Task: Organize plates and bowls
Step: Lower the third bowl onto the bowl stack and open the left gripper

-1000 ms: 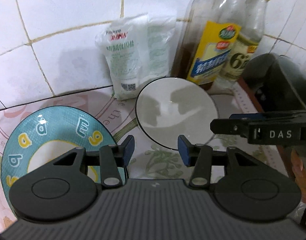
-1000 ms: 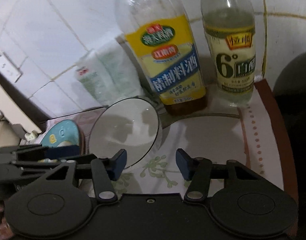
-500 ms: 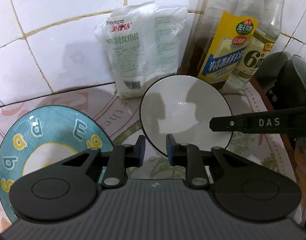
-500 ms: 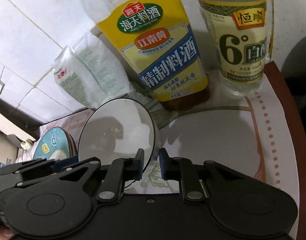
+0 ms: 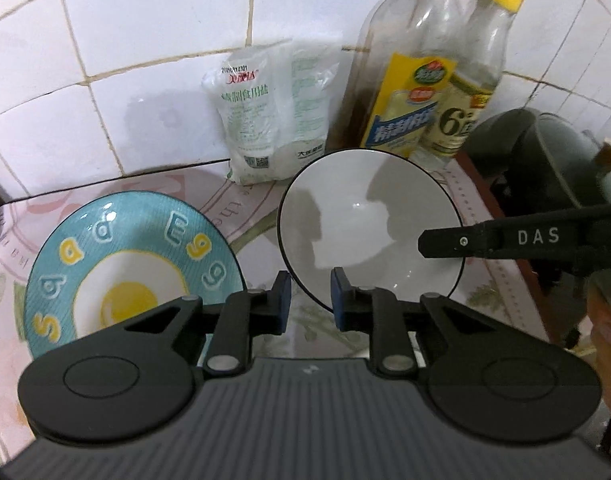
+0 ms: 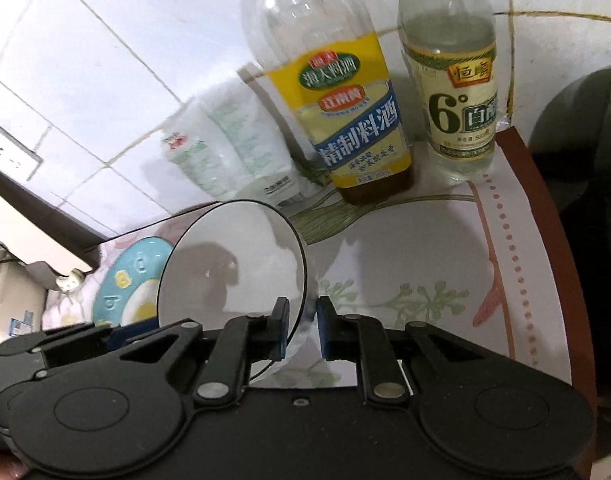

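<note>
Jaws of our right gripper (image 6: 302, 330) sit part-closed w/ the white bowl's (image 6: 233, 264) near rim in the gap, not yet pinched afaict; left gripper (image 5: 310, 303) jaws apart, empty, just short of the same bowl's rim; bowl rests on the counter (image 6: 417, 256), teal plate (image 5: 121, 264) beside it to the left; salt bag (image 5: 273, 120) and two bottles (image 5: 405, 104) stand behind. We judge the bowl glazed ceramic: stiff, slick, chippable, fairly heavy; take it by the rim, wall between the pads, squeeze firmly.
</note>
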A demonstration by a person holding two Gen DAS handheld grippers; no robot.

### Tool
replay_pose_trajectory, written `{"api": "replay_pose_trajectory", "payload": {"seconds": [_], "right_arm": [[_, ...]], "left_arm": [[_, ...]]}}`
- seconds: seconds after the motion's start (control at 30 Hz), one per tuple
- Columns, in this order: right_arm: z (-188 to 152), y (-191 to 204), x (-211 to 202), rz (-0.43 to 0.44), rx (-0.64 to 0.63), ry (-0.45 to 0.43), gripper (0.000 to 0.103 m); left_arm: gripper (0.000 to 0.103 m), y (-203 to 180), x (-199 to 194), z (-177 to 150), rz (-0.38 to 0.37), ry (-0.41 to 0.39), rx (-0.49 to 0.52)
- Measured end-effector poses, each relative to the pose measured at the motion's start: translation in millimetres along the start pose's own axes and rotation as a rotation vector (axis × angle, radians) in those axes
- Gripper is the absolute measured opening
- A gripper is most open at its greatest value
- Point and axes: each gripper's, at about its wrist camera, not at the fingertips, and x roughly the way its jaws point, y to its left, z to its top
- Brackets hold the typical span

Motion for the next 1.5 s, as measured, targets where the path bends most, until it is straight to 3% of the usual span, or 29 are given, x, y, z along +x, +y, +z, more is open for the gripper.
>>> {"api": "replay_pose_trajectory", "payload": {"seconds": [0.37, 0.7, 1.1, 1.5], "right_arm": [[-43.1, 36.4, -67.5, 0.046, -0.026, -0.040, 0.018], [-88.3, 55.0, -106.2, 0.037, -0.052, -0.075, 0.018], [-116.8, 38.6, -106.8, 0.023, -0.035, -0.056, 0.018], [-112.8, 13.5, -62.8, 0.042, -0.024, 0.010, 0.018]], "left_arm": [[0.019, -5.9, -94.0, -35.1, -0.013, -0.101, 0.040], [0.019, -10.9, -132.7, -77.4, -0.032, -0.134, 0.059], [0.019, -23.1, -127.0, -107.9, -0.064, -0.115, 0.069], [0.019, -19.6, -85.7, -100.4, -0.051, -0.050, 0.065]]}}
